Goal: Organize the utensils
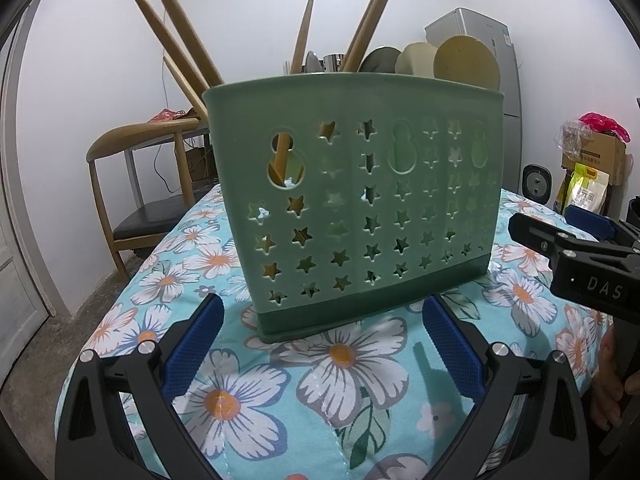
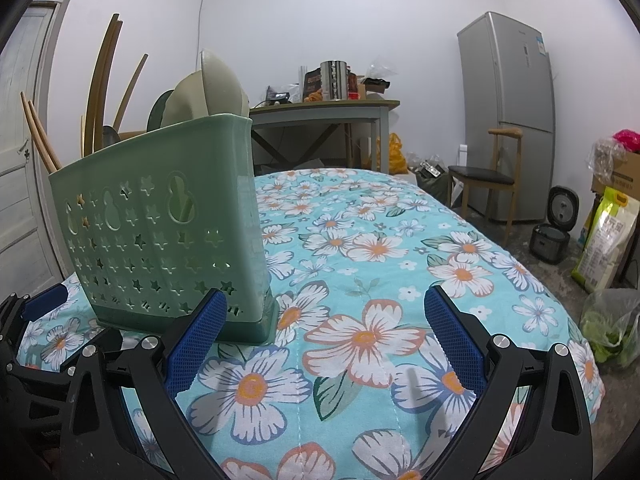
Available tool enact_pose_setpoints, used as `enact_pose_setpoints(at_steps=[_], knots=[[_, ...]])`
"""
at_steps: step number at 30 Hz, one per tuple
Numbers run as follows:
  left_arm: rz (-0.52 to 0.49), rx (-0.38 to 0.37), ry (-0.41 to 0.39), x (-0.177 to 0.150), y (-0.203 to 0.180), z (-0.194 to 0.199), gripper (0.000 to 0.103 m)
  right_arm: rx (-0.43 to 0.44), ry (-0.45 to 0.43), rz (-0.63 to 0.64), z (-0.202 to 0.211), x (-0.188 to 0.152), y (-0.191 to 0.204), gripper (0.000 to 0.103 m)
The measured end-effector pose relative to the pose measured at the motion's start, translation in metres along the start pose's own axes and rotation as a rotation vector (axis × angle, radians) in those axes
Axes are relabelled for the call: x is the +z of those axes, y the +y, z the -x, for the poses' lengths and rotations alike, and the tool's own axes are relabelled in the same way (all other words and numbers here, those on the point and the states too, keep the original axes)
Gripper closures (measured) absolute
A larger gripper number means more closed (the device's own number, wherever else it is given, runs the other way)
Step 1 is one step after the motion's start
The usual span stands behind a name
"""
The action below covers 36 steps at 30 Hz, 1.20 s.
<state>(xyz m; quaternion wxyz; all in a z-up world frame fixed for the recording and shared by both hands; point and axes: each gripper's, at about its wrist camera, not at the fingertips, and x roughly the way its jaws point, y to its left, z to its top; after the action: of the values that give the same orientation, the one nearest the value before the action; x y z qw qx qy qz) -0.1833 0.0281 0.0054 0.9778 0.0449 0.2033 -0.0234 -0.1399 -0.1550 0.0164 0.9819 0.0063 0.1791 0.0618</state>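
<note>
Grippers both apart, empty: my left gripper (image 1: 322, 344) faces green utensil caddy (image 1: 356, 208) w/ spoons (image 1: 466, 58), right gripper (image 2: 325, 338) beside it.

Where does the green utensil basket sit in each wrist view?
Left wrist: green utensil basket fills the centre, beyond the open left gripper.
Right wrist: basket at left, behind the open right gripper's left finger.
Shared landmark: the grey fridge, upper right in both views.

Silver upright fridge (image 2: 506, 116) by the white wall. Wooden chair with black seat (image 2: 480, 176) beside it. Black round rice cooker (image 2: 554, 230) on the floor.
</note>
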Motion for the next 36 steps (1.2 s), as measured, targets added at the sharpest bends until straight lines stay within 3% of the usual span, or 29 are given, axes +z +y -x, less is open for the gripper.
enact_pose_setpoints(at_steps=[36], knots=[[0.004, 0.003, 0.003, -0.001, 0.002, -0.005, 0.005, -0.023, -0.002, 0.024, 0.003, -0.004, 0.011, 0.008]])
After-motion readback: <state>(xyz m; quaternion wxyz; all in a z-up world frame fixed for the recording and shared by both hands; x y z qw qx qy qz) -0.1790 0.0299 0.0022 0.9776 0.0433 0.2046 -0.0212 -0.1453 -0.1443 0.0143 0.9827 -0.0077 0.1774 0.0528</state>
